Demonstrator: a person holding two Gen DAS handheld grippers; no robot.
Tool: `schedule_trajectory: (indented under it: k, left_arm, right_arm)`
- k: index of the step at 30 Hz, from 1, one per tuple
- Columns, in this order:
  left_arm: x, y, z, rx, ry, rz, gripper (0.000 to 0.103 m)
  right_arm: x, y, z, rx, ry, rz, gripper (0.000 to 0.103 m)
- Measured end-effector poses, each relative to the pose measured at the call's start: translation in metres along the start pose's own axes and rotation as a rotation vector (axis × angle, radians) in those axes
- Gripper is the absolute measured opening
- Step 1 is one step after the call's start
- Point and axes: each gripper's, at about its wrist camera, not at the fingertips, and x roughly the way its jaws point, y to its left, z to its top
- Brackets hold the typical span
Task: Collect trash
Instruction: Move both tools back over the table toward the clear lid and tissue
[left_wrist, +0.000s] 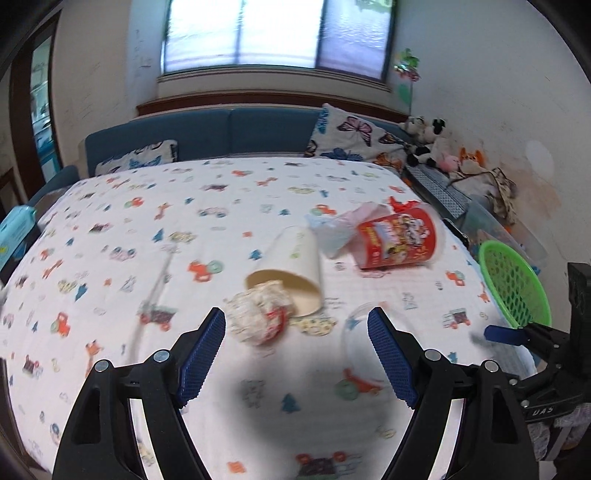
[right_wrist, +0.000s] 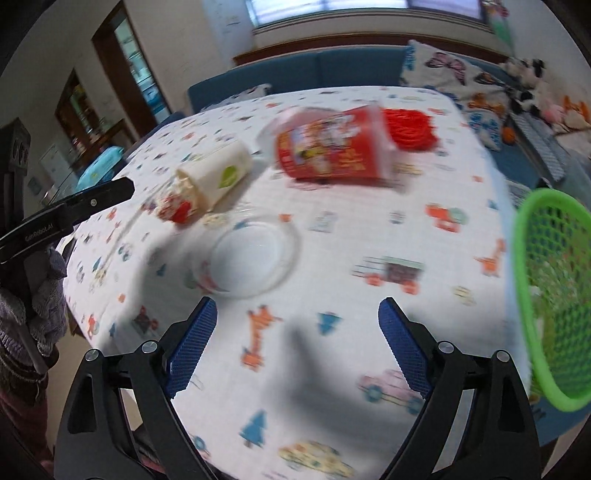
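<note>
A cream paper cup (left_wrist: 291, 264) lies on its side on the patterned tablecloth, with a crumpled wrapper (left_wrist: 260, 315) at its mouth. A red snack tub (left_wrist: 400, 236) lies tipped behind it, with pale plastic wrap (left_wrist: 332, 230) at its mouth. A clear plastic lid (right_wrist: 255, 254) lies flat in front. My left gripper (left_wrist: 295, 332) is open and empty, just short of the wrapper. My right gripper (right_wrist: 297, 325) is open and empty, just short of the lid. The cup (right_wrist: 218, 175), wrapper (right_wrist: 173, 208) and tub (right_wrist: 332, 147) also show in the right wrist view.
A green mesh basket (right_wrist: 554, 295) stands at the table's right edge; it also shows in the left wrist view (left_wrist: 513, 280). A red mesh piece (right_wrist: 408, 129) lies behind the tub. A blue sofa (left_wrist: 229, 133) with cushions and soft toys (left_wrist: 428, 142) lines the far side.
</note>
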Motion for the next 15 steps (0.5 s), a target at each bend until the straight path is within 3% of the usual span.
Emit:
schedule_trajectory:
  k: [10, 15]
  left_arm:
    - [-0.003, 0.037, -0.016, -0.058, 0.014, 0.042, 0.077]
    - [0.001, 0.047, -0.023, -0.071, 0.029, 0.046, 0.077]
  right_arm:
    - [0.044, 0.034, 0.013, -0.080, 0.051, 0.024, 0.089]
    - [0.061, 0.042, 0.018, -0.122, 0.070, -0.004, 0.089]
